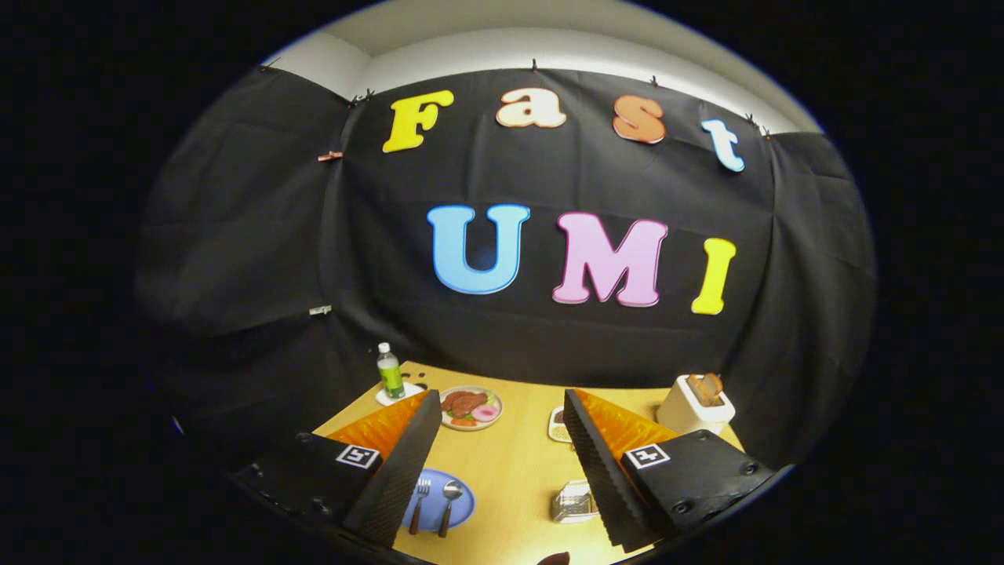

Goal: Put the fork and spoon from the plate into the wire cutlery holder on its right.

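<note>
blue plate (463, 508) with fork (420, 502), spoon (449, 502) between spread claw (500, 420) fingers.

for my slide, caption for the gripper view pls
Open gripper above table; fork and spoon on plate, holder to its right.

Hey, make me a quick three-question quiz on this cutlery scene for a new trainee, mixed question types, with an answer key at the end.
1. True or false: the fork and spoon lie on the blue plate.
2. Multiple choice: the gripper fingers are A) shut on the spoon, B) open and apart with nothing between them, C) shut on the wire cutlery holder.
3. Fill in: at the far end of the table, the bottle stands beside a plate of ____, and the toaster stands at the opposite corner.

Key: 1 true; 2 B; 3 food.
</note>
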{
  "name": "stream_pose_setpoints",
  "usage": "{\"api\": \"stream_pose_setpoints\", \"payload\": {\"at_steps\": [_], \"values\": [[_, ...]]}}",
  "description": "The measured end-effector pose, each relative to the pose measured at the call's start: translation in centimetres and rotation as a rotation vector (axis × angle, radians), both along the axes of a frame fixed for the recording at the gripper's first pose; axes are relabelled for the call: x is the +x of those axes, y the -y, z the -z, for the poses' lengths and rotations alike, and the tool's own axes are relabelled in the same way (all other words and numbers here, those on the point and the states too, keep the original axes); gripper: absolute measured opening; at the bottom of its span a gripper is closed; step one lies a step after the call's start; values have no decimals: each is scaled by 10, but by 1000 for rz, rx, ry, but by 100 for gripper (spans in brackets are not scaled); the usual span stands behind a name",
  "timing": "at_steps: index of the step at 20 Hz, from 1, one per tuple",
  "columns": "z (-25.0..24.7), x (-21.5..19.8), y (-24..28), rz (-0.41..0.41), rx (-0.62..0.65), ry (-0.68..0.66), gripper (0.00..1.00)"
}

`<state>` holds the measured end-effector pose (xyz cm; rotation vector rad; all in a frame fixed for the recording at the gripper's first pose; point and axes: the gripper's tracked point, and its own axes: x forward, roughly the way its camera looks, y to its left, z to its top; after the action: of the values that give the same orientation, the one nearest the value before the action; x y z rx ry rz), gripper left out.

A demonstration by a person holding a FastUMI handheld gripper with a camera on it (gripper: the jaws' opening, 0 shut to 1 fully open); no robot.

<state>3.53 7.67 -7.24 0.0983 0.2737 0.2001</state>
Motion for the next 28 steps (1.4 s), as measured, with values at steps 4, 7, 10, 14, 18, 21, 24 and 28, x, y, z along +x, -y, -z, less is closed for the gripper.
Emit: {"api": "stream_pose_setpoints", "payload": {"at_steps": [4,7,10,14,18,21,24,28], "values": [[64,5,-39,-99,-16,-191,95],[127,3,-69,-178,-19,-358,93],[188,5,-90,-219,-29,-506,78],[266,7,-113,-228,-20,-690,61],[330,2,-125,-233,-65,-842,54],[358,4,-137,-222,-74,-904,54],[379,8,-140,-197,-111,-938,54],[395,16,-146,-171,-98,-992,31]]}}
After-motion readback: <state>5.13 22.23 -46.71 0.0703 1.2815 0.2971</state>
